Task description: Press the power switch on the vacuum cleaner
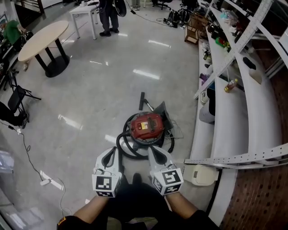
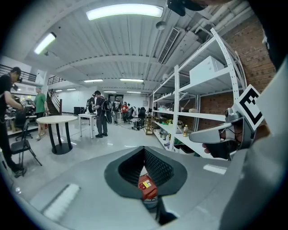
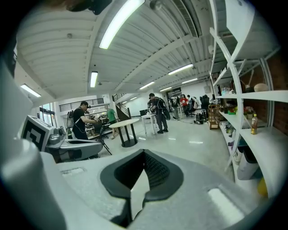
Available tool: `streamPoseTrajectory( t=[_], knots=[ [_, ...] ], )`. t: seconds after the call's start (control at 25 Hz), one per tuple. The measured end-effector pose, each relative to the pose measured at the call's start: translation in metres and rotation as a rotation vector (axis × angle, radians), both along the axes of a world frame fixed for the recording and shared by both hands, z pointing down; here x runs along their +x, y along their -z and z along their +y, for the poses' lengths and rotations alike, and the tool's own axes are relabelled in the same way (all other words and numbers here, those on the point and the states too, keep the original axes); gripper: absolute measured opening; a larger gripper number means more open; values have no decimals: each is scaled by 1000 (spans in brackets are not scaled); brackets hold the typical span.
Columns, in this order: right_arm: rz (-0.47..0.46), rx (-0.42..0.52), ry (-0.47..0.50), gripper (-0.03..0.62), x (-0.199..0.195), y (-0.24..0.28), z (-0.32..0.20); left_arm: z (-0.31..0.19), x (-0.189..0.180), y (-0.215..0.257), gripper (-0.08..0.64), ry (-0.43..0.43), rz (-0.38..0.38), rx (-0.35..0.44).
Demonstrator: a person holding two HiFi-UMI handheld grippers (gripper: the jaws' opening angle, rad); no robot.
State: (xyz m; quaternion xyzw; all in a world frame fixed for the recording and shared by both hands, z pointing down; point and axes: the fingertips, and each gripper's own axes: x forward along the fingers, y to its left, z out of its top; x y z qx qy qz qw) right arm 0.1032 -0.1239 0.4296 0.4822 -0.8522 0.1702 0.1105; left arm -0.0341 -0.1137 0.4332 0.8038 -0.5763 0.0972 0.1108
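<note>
Left tongs (image 1: 111, 152) and right tongs (image 1: 153, 152) are hovering, each pressed together and empty, above the red vacuum cleaner (image 1: 146, 127) on the floor (image 1: 99, 94); its switch is probably sitting on top, so press squarely with one tip.

You've got a round table (image 1: 42, 38) out toward the far left of the floor. There's a small white table (image 1: 85, 11) past it and a person (image 1: 108, 18) standing just beside that one. A black folding chair (image 1: 15, 96) sits at the floor's left edge. A thin cable (image 1: 28, 155) snakes across the near-left floor to a white power strip (image 1: 47, 181). White shelving (image 1: 225, 112) runs along the floor's right edge, with a bottle (image 1: 231, 84) on one shelf and a brick wall (image 1: 265, 197) behind it.
</note>
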Motion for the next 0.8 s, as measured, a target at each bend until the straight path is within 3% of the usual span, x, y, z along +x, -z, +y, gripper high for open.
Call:
streamPoseTrajectory(
  t=[0.36,0.8],
  knots=[
    [53,-107,-80,-8,-9,-49,-80,-88,-12,-44,15,-57,2,-68],
    [108,-300,-197,-8,-23,-163,-160,-182,-1,-148,15,-234,-38,-196]
  ],
)
